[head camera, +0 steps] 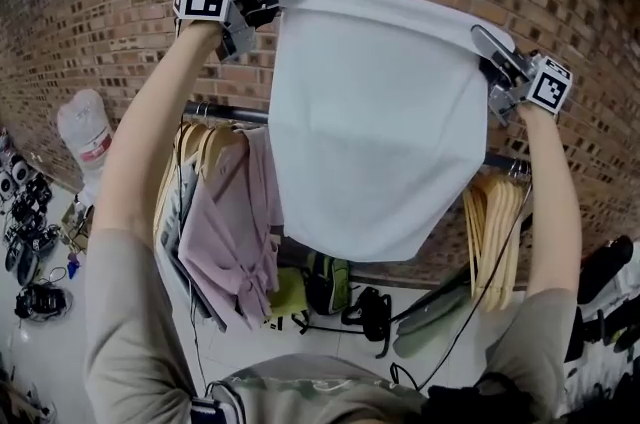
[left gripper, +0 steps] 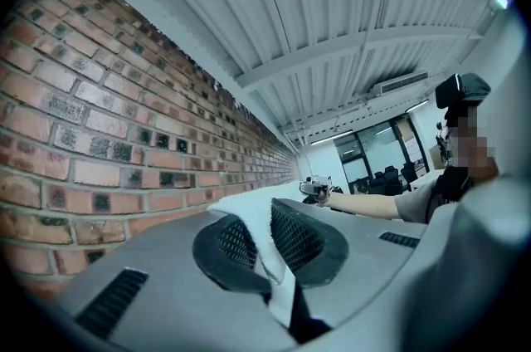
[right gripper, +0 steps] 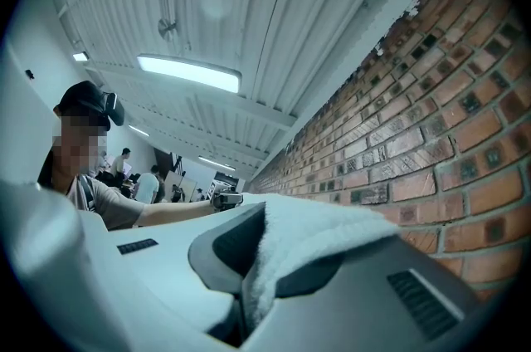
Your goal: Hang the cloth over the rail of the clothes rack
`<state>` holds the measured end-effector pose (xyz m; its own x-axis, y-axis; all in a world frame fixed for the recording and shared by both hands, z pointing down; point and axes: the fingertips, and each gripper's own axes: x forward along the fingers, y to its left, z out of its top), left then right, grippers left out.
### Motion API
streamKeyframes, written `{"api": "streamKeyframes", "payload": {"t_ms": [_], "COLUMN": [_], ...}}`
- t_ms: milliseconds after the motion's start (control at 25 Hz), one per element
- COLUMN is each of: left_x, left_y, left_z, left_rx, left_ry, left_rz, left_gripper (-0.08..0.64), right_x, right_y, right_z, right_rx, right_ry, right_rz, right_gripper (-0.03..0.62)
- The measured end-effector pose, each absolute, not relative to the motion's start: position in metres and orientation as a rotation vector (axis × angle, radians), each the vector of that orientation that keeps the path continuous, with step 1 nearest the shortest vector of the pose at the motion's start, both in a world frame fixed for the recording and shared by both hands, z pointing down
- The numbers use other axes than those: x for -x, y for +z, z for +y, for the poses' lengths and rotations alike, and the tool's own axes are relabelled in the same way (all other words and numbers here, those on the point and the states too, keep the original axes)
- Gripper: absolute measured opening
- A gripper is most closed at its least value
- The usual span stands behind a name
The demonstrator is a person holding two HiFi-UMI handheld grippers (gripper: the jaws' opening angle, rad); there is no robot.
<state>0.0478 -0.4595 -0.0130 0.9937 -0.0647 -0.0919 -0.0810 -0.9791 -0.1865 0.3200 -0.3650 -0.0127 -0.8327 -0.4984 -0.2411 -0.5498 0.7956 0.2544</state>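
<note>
White cloth (head camera: 370, 132) is held spread between both grippers in front of the brick wall (head camera: 90, 2). Its top edge is raised above the rack's rail (head camera: 225, 113), and the rail's middle is covered by it in the head view. Contact with the rail can't be told.

Left gripper (head camera: 265, 4) is clamped on the top left corner, with the cloth edge pinched between the mesh pads (left gripper: 303, 238). Right gripper (head camera: 492, 52) is clamped on the top right corner, with cloth bunched over one jaw.

A pink garment (head camera: 235, 222) and wooden hangers (head camera: 495, 222) are hung on the rail. A green bag (head camera: 325, 282) is seen on the floor, contents not visible.
</note>
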Motion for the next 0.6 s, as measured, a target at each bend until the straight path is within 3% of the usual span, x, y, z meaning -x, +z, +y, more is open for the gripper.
{"api": "streamKeyframes", "payload": {"t_ms": [240,600], "left_x": [-0.053,-0.084], "left_y": [0.008,0.106], "left_z": [-0.497,-0.559], "left_rx": [2.982,3.104], "left_ry": [0.124,-0.032], "left_rz": [0.159,0.312], "left_gripper": [0.02,0.021], "right_x": [-0.323,-0.349], "right_y": [0.007,0.083], "right_z": [-0.4,-0.468], "right_rx": [0.856,1.055], "right_ry": [0.409,0.111], "right_rz": [2.814,2.849], "right_gripper": [0.02,0.02]}}
